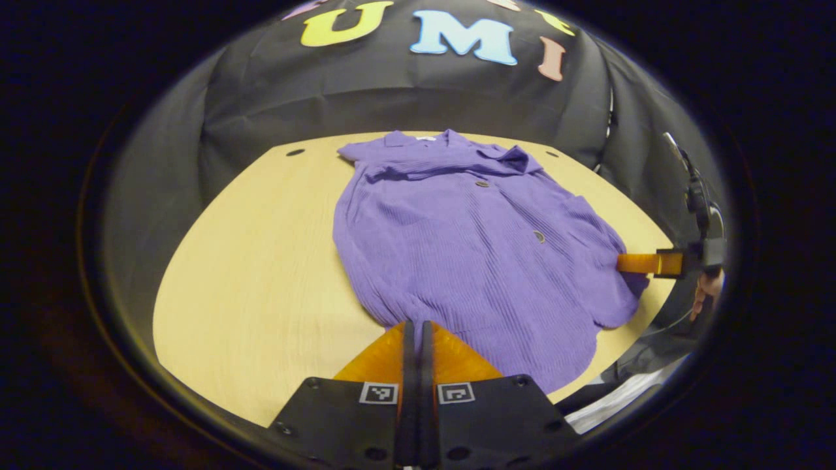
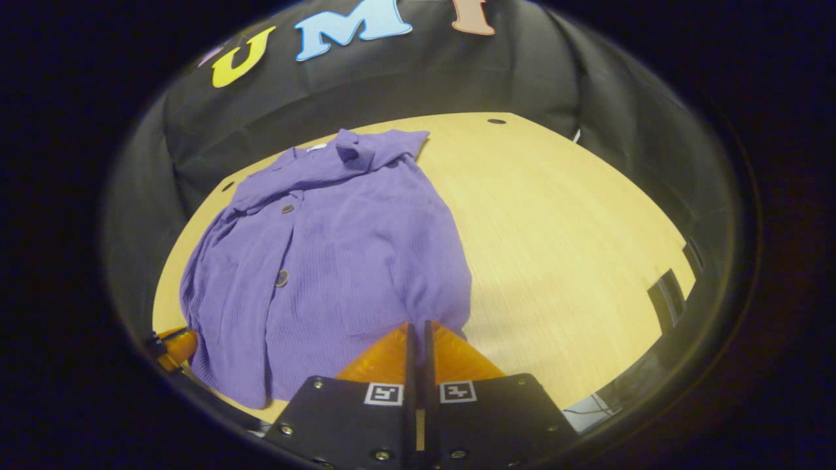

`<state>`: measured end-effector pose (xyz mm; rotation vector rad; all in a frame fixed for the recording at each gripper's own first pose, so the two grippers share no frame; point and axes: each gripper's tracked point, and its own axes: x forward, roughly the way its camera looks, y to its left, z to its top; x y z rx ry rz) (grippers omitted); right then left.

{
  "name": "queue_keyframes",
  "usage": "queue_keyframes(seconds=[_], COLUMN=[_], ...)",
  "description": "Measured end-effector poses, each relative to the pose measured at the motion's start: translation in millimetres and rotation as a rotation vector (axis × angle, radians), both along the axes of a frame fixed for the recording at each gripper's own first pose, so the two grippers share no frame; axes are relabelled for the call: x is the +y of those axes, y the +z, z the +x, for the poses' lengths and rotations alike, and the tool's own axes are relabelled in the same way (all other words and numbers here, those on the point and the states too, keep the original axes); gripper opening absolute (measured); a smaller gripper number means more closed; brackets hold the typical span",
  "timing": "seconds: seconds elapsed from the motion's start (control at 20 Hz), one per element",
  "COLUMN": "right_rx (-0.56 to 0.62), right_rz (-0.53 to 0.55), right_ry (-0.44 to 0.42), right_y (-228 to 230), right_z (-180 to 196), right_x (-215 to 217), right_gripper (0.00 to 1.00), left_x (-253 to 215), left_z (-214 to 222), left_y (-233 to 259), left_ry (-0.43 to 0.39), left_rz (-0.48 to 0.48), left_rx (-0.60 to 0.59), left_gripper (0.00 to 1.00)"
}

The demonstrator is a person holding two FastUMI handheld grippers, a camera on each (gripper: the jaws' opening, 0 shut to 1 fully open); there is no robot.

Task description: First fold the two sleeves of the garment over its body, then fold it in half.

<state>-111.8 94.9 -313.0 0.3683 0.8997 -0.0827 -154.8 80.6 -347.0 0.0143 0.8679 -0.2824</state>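
The left gripper [image 1: 416,324] pinches the near hem of the purple ribbed button-up garment [image 1: 470,248] between closed jaws; the right gripper [image 2: 418,324] likewise clamps its hem edge on the pale wooden table [image 1: 261,274].

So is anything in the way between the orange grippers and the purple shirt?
Nothing visible. The left gripper and right gripper both sit shut at the purple shirt's near hem, with just bare wooden table around it.

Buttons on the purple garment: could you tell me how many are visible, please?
2: one button below the collar, another mid-front; folds may hide more.
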Motion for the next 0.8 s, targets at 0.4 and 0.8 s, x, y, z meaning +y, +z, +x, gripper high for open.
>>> queue_keyframes(seconds=[0.4,0.8], right_rx=[-0.067,-0.128], right_rz=[0.022,0.083], right_ry=[0.029,0.061], right_y=[40,75], right_z=[12,41], right_x=[-4,6], right_gripper=[0.04,0.04], left_x=[-25,-49], left_z=[17,50], left_y=[41,76], left_ry=[0.037,0.047], left_rz=[-0.197,-0.298], left_rx=[0.011,-0.036], left_gripper=[0.07,0.07])
